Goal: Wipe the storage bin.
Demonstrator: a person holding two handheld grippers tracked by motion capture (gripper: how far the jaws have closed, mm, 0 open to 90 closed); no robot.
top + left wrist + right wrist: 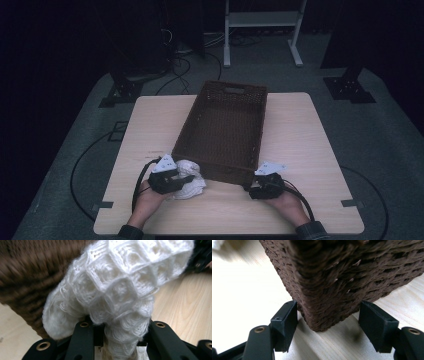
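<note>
Cloth [189,179], white and knitted, lies bunched on the wooden table [310,150] at about seven o'clock of the brown wicker basket [225,130], just beside the basket's near left corner. From the high view the left gripper [186,179] sits against the cloth's left side, its black body under a grey three-cornered plate, with the person's left hand [146,200] behind it. Over at five o'clock of the basket, the right gripper [254,189] points at the near right corner, held by the right hand [287,202]. A cable trails back from each tool toward the table's near edge.

Looking along the left gripper [120,340], its two black jaws are closed in on a fold of the cloth [120,285], which bulges up and over them in a waffle-like weave. The pinched part runs down between the jaws at six o'clock. Behind the cloth, from nine to eleven o'clock, is the blurred brown wall of the basket [22,277], and pale table [180,305] shows at three o'clock.

Along the right gripper [328,322], the jaws stand wide, one on each side of the basket's [342,277] lower corner. That corner pokes down between them at twelve o'clock. The left jaw looks to be at the weave or just beside it; the right jaw's pad sits close to the wall, and I cannot tell whether either truly presses.
</note>
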